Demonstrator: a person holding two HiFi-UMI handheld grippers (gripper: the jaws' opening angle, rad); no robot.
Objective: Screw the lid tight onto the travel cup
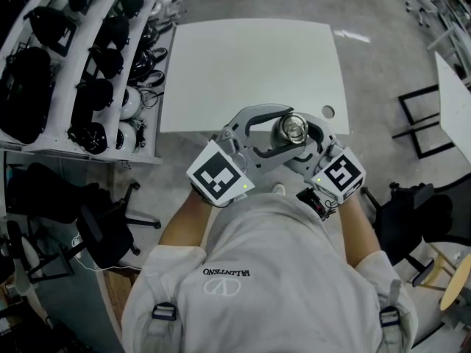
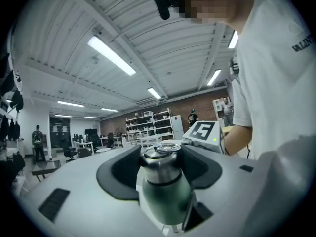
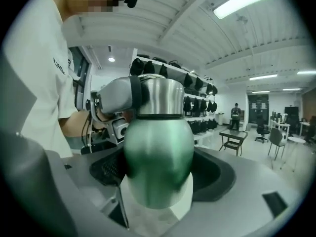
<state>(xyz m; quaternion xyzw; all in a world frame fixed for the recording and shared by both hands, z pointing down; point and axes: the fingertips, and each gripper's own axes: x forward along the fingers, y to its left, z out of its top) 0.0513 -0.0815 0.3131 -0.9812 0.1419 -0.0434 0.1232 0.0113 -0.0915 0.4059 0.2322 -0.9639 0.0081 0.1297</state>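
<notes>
We see a green travel cup [image 3: 158, 147] held in the air by two hand-held grippers, short of a white table [image 1: 250, 72].
A shelf rack [image 1: 77, 68] stands along the table's left edge. The left hand-held gripper [image 2: 161, 157] is clamped on the silver lid [image 2: 159, 168], the right hand-held gripper [image 3: 158, 168] on the green body. The lid covers the mouth, so the inside is hidden from us.

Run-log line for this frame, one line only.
left gripper: shut on lid | right gripper: shut on travel cup | cup: held in air
</notes>
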